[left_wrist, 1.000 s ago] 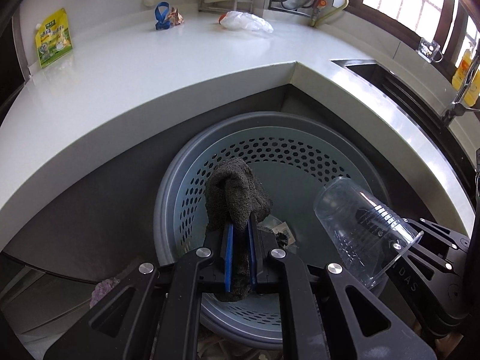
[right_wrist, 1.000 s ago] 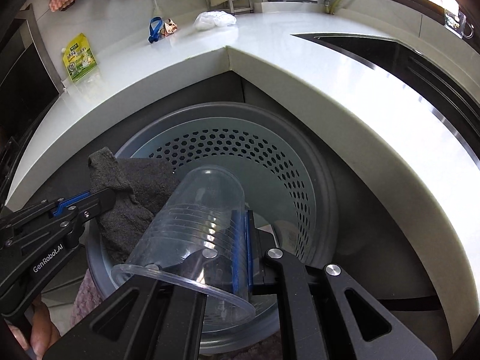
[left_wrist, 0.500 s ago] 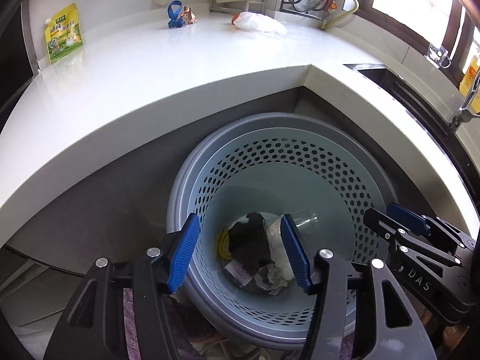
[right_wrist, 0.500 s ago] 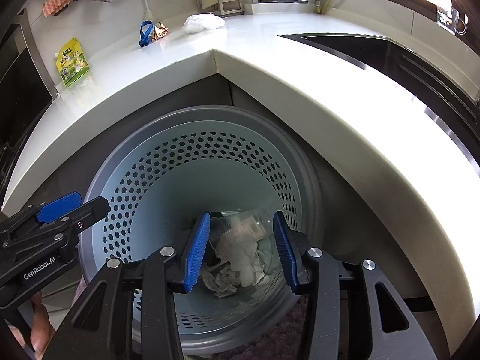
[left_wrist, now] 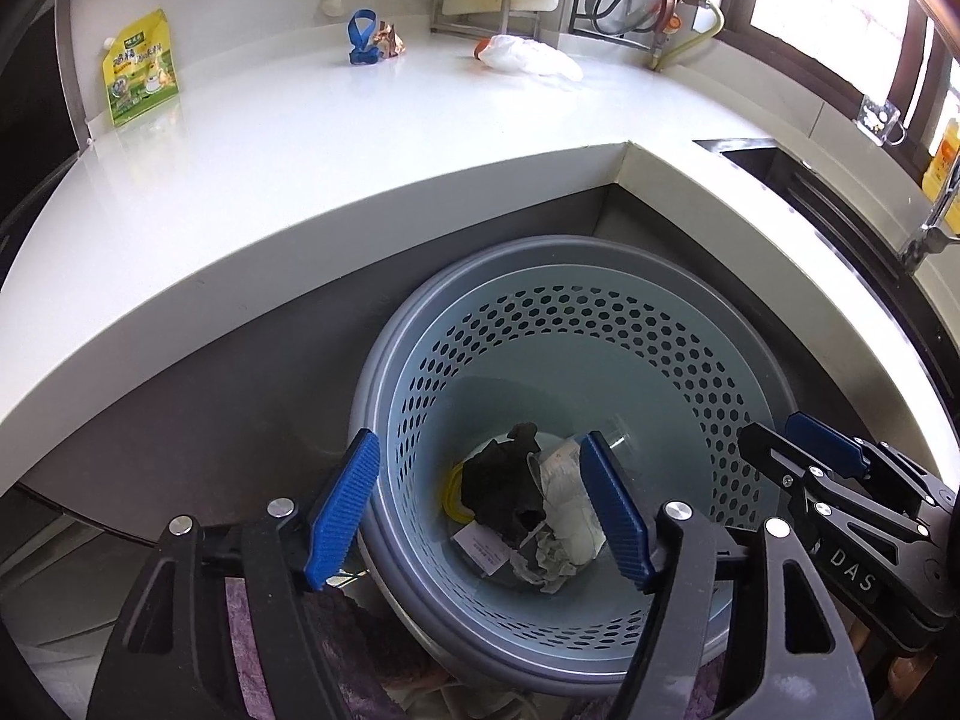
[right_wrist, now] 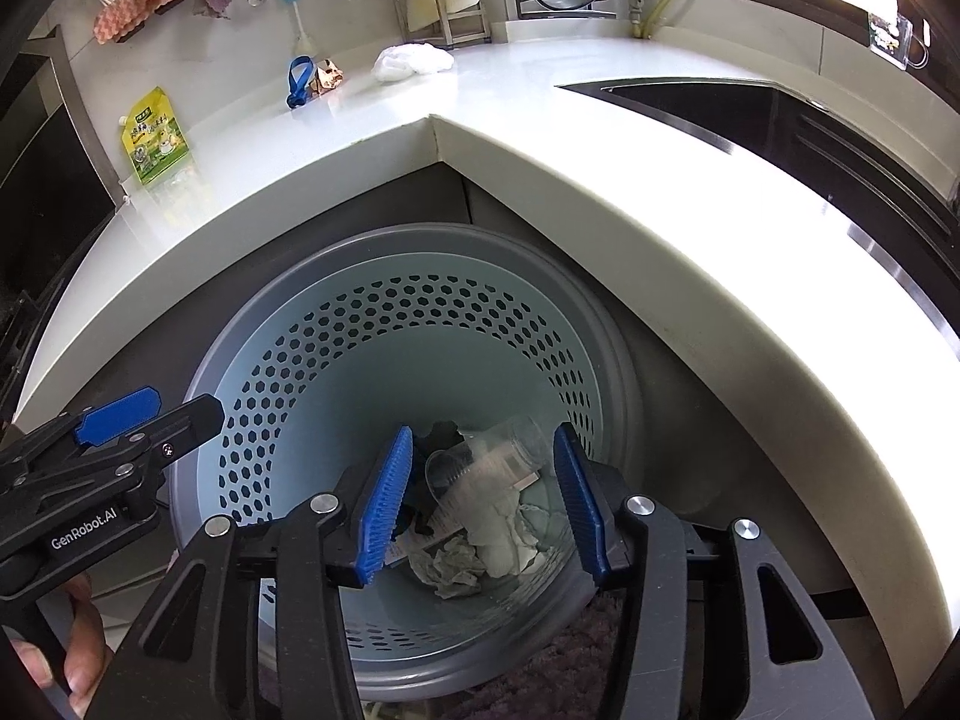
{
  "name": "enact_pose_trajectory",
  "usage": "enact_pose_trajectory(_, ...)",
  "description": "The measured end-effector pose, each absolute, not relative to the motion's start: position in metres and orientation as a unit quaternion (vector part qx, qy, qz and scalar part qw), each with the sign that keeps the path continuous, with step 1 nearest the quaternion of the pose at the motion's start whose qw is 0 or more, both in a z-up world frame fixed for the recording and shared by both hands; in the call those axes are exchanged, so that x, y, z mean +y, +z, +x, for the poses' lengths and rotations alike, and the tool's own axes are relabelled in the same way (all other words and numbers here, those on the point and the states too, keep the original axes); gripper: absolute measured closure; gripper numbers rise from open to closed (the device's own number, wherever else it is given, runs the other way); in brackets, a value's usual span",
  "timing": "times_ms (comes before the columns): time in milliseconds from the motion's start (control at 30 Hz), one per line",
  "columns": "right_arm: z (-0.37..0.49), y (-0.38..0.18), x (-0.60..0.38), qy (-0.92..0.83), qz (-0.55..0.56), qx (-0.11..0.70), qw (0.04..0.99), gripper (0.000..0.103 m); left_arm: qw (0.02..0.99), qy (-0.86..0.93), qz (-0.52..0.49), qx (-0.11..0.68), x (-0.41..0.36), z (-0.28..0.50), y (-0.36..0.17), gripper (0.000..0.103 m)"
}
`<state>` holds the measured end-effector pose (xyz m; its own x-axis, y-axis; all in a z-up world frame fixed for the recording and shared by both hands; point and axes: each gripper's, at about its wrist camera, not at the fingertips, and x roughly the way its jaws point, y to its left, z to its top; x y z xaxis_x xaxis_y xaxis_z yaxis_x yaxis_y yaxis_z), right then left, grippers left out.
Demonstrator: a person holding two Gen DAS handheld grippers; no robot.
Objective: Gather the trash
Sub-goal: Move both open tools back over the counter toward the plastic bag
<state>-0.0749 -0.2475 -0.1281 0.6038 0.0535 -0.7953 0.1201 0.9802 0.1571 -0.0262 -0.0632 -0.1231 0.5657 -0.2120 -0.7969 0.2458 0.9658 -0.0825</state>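
Left wrist view: the left gripper [left_wrist: 480, 507] is held above the near rim of the perforated bin [left_wrist: 744, 360], its jaws opening and nothing between the blue pads [left_wrist: 345, 507]; what appears between them lies far below, at the bottom of the bin. In the right wrist view the right gripper [right_wrist: 483, 501] is likewise opening over the bin, with nothing gripped. Directly beneath both grippers the collected trash is seen: a dark cloth [left_wrist: 501, 489], a clear plastic cup [right_wrist: 486, 468] lying on its side, and crumpled white paper [right_wrist: 462, 558], all resting on the bin floor and well apart from the pads. The step in hand is judged to be the release of items into the bin, and it appears complete, since both grippers are empty. Further out, on the white countertop [left_wrist: 300, 168], more items remain: a white plastic bag [left_wrist: 531, 57] near the back wall, a small crumpled wrapper [left_wrist: 389, 43] just beside a blue clip [left_wrist: 362, 39], and a green pouch [left_wrist: 139, 75] leaning against the wall at the left. Whether the pouch and the clip count as trash cannot be told. For the next move, both grippers would need to be raised clear of the bin rim and the counter edge, then carried toward the back of the counter with jaws kept apart, the bag and the wrapper being the likeliest targets.
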Motion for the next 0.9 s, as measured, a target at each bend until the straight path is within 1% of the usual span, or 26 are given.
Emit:
enact_pose_trajectory(167, -0.078, -0.121, -0.245, -0.013, 0.092, 0.427, 0.899, 0.048, 0.894, -0.126, 0.010, 0.431, -0.057, -0.028, -0.115, 0.020)
enact_pose_trajectory(200, -0.078, -0.119, -0.244, -0.012, 0.091, 0.423, 0.901, 0.046, 0.896, -0.124, 0.009, 0.427, -0.056, -0.029, -0.113, 0.015)
enact_pose_trajectory(333, -0.080, -0.111, -0.243, -0.006, 0.091, 0.401, 0.911, 0.040, 0.907, -0.120, 0.001, 0.403, -0.048, -0.031, -0.102, 0.009)
enact_pose_trajectory(400, -0.080, -0.107, -0.243, -0.001, 0.093, 0.391, 0.916, 0.039, 0.913, -0.117, -0.002, 0.391, -0.045, -0.031, -0.095, 0.008)
enact_pose_trajectory(500, -0.079, -0.098, -0.243, 0.006, 0.099, 0.373, 0.923, 0.034, 0.922, -0.109, -0.008, 0.370, -0.038, -0.030, -0.085, 0.007)
enact_pose_trajectory(667, -0.072, -0.078, -0.241, 0.011, 0.093, 0.340, 0.936, 0.031, 0.936, -0.106, -0.010, 0.336, -0.031, -0.022, -0.065, 0.006)
enact_pose_trajectory(833, -0.052, -0.048, -0.240, 0.013, 0.078, 0.298, 0.951, 0.024, 0.946, -0.106, -0.020, 0.304, -0.021, 0.002, -0.041, 0.006)
enact_pose_trajectory(900, -0.039, -0.037, -0.239, 0.018, 0.069, 0.285, 0.956, 0.023, 0.951, -0.099, -0.022, 0.293, -0.016, 0.017, -0.031, 0.006)
